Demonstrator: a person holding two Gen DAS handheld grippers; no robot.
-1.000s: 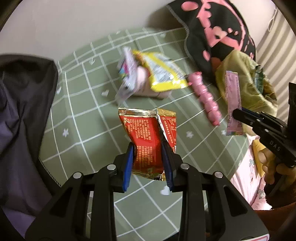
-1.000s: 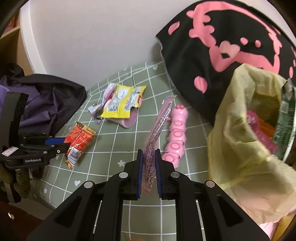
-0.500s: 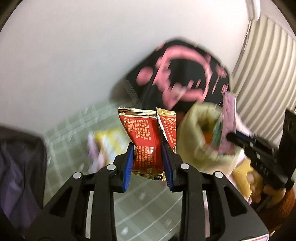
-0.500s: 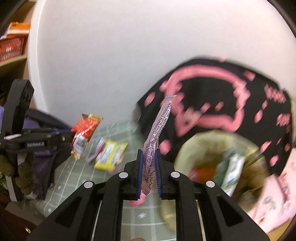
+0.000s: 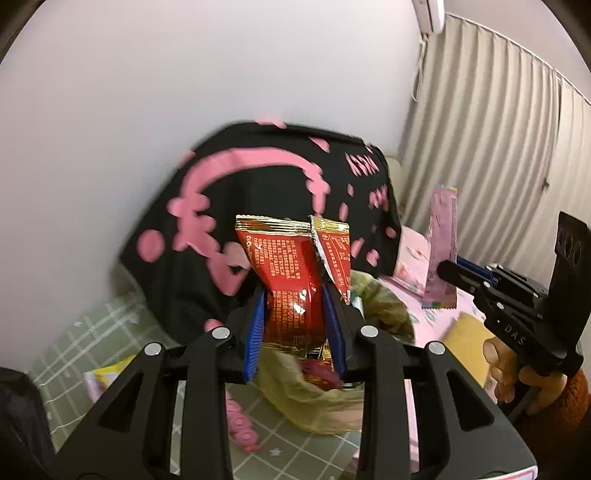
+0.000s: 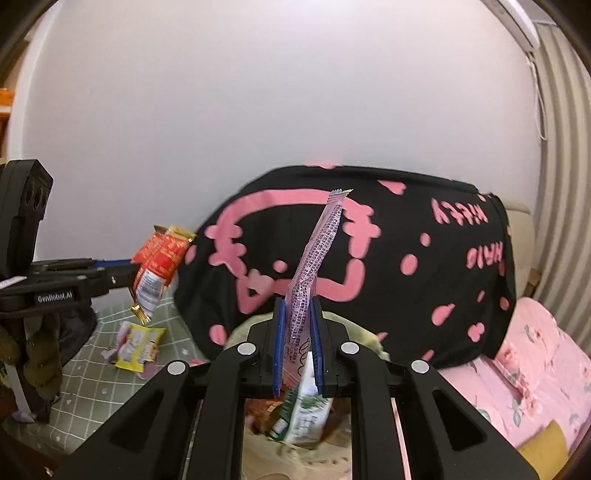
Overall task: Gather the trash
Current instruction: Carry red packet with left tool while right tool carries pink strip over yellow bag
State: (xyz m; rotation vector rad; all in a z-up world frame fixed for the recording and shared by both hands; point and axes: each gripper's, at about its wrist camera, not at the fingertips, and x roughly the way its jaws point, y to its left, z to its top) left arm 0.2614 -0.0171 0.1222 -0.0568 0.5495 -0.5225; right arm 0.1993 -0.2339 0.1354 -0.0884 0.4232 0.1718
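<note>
Home bedroom, indicated by bed with green checked sheet point(image 6: 92, 373), black-and-pink cartoon pillow point(image 6: 388, 258), pink floral bedding point(image 6: 535, 369), pleated curtain point(image 5: 498, 147), wall-mounted air conditioner point(image 5: 430, 14).

A crinkled foil snack packet point(image 5: 291, 284) is glossy red with gold edges and pale print. A long thin plastic wrapper point(image 6: 314, 273) is pale pink with dark lettering. At 12 o'clock beyond both, a large soft cushion point(image 6: 369, 258) is black with pink cartoon shapes and letters. The checked bedcover point(image 6: 96, 369) is sage green with white lines; the translucent plastic bag point(image 5: 314, 402) is yellowish.
</note>
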